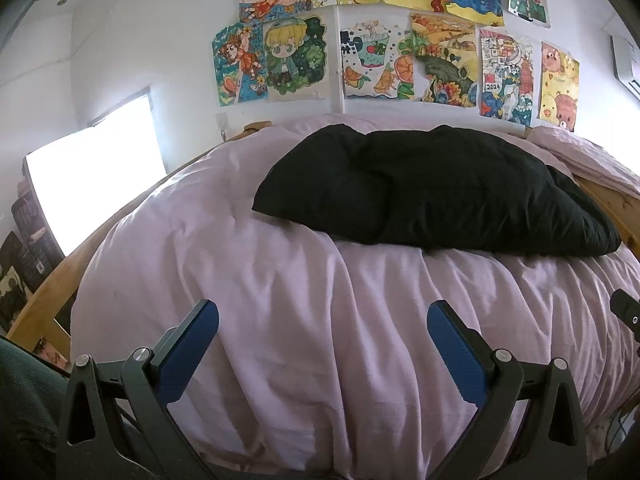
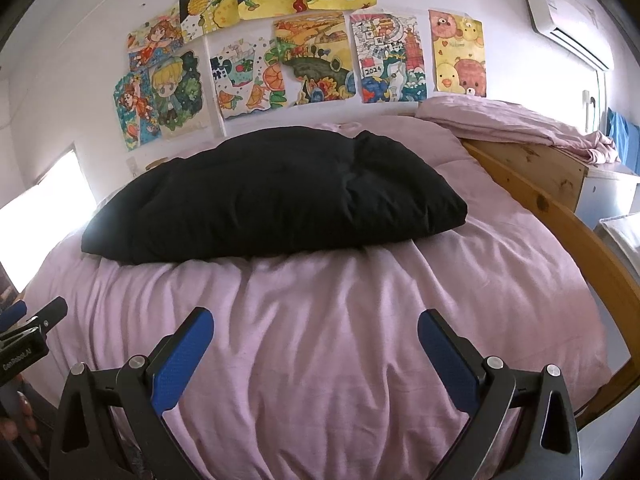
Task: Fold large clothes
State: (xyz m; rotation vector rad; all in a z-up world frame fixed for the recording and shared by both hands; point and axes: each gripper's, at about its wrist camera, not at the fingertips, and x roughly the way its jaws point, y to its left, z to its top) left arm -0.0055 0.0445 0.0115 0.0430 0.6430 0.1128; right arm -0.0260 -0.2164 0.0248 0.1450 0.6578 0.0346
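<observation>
Colourful drawings (image 1: 400, 40) cover the wall behind the bed (image 2: 320, 320), a wooden bed rail (image 2: 560, 208) runs down the right side, and a folded pink sheet (image 2: 512, 120) sits at its head. Nothing lies between the tools and the black garment (image 1: 432, 188), bundled mid-bed on the pink cover. Left hand-held gripper (image 1: 322, 320) hovers low over the near edge, jaws spread, empty. Right hand-held gripper (image 2: 316, 326) sits alongside, likewise released, well short of the garment.
</observation>
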